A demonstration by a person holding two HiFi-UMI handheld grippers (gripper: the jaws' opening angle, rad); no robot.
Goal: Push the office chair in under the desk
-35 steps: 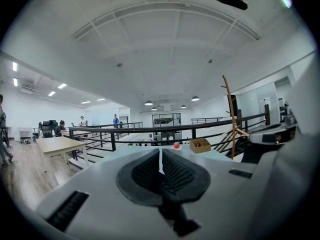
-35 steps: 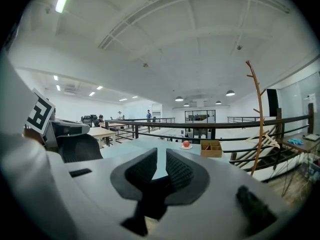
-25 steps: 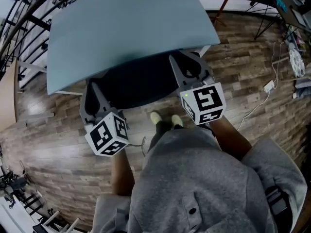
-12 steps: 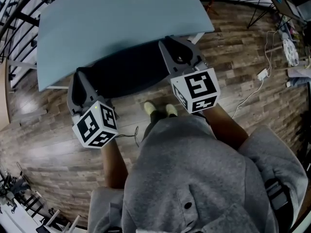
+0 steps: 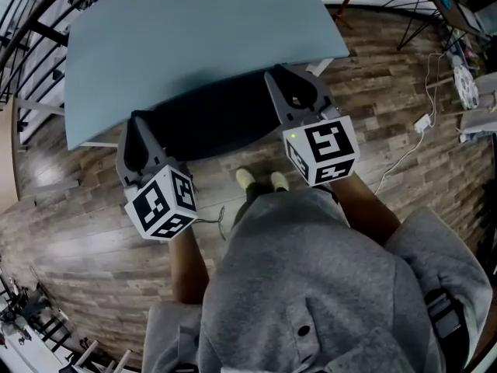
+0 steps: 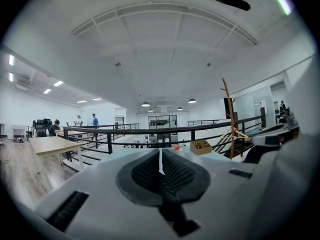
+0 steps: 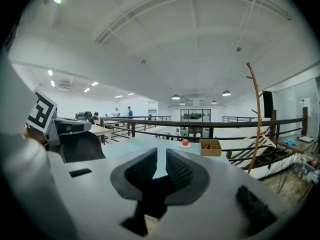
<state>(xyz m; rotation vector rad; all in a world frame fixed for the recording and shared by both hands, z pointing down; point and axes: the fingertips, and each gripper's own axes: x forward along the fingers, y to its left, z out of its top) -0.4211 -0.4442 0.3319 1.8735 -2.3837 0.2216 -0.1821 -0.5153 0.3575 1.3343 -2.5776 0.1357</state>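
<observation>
The black office chair (image 5: pixel 210 123) sits partly under the pale blue desk (image 5: pixel 194 37); only its curved back shows past the desk's near edge. My left gripper (image 5: pixel 138 127) is at the left end of the chair back, with its jaws shut and nothing between them (image 6: pixel 160 166). My right gripper (image 5: pixel 286 84) is at the right end of the back. Its jaws (image 7: pixel 161 171) stand open with a small empty gap. In the right gripper view the chair's mesh back (image 7: pixel 82 146) is off to the left.
A red object on a plate (image 7: pixel 185 142) and a brown box (image 7: pixel 210 147) are on the desk's far side. A white cable and adapter (image 5: pixel 427 123) lie on the wooden floor at the right. Black railings (image 5: pixel 39 29) run behind the desk. The person's feet (image 5: pixel 260 179) are behind the chair.
The left gripper has shifted a little at the chair's left end. The right gripper has stayed at the chair back. The head view has swung slightly.
</observation>
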